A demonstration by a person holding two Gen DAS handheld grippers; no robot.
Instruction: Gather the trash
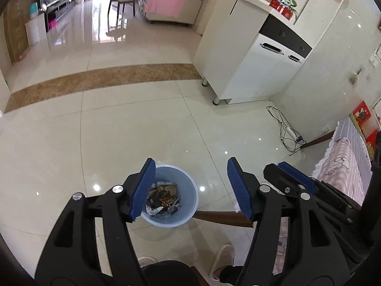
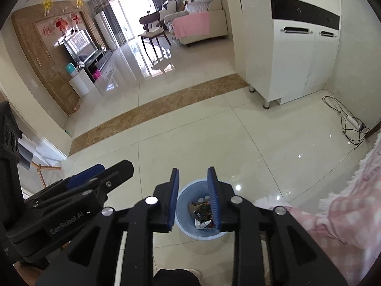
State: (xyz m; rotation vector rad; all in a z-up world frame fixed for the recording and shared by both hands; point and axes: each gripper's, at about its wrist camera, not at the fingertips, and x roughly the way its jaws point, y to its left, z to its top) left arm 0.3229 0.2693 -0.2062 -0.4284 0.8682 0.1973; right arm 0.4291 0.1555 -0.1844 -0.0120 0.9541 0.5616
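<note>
Two hand-held grippers are aimed steeply downward over a glossy cream tiled floor (image 1: 119, 131). The left gripper (image 1: 190, 188) has its blue-padded jaws spread wide with nothing between them; seen through the gap, slightly toward the left finger, is a pale blue bin (image 1: 188, 205) standing on the floor. The right gripper (image 2: 193, 200) has its jaws parted by a narrower gap, also with nothing pinched; the same bin (image 2: 183, 202) lies directly below, framed between the pads. The bin contains the trash (image 2: 202, 212): a heap of crumpled wrappers and paper scraps, also visible in the left view (image 1: 164, 197). Each gripper appears at the edge of the other's view, the two side by side and near each other. Beside the right gripper, a pink patterned cloth (image 2: 345, 209) drapes over furniture. Further away stand a white cabinet (image 1: 257, 66) on short metal legs, with a tangle of black cable (image 1: 285, 128) on the floor beside it, and a beige sofa (image 2: 204, 23) carrying a pink blanket. The person's slippered feet (image 1: 223, 259) are visible below.
</note>
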